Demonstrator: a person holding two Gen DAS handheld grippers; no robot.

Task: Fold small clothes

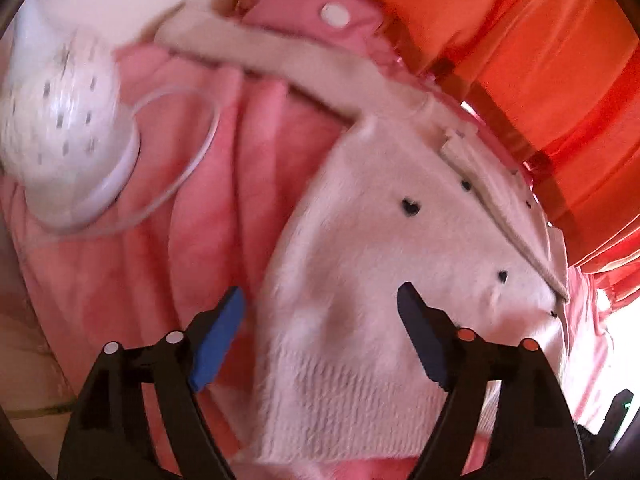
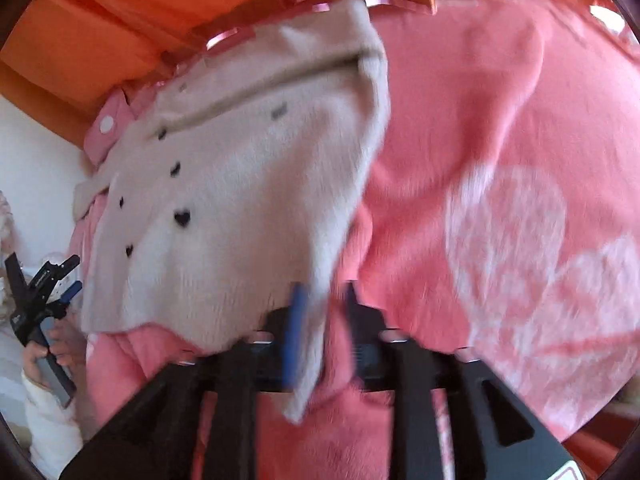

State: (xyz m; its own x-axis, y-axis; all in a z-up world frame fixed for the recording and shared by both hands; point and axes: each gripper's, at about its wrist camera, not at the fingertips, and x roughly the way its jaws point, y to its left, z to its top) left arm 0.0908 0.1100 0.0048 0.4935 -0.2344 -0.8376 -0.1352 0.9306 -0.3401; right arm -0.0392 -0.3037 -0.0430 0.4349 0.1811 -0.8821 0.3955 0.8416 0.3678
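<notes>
Left wrist view: the left gripper (image 1: 320,320) has its jaws spread wide with nothing between them, poised over the cream sweater (image 1: 380,280). The sweater, dotted with small black hearts, lies flat on a pink blanket (image 1: 200,200); one sleeve extends toward the upper left. A white perforated object (image 1: 64,120) rests on the blanket at left. Orange fabric (image 1: 520,40) fills the background.

Right wrist view: the right gripper (image 2: 322,320) has its jaws drawn nearly together, clamping a corner of the cream sweater (image 2: 240,200), which lifts off the pink blanket (image 2: 480,160). The left gripper (image 2: 44,280) appears at far left, jaws apart.
</notes>
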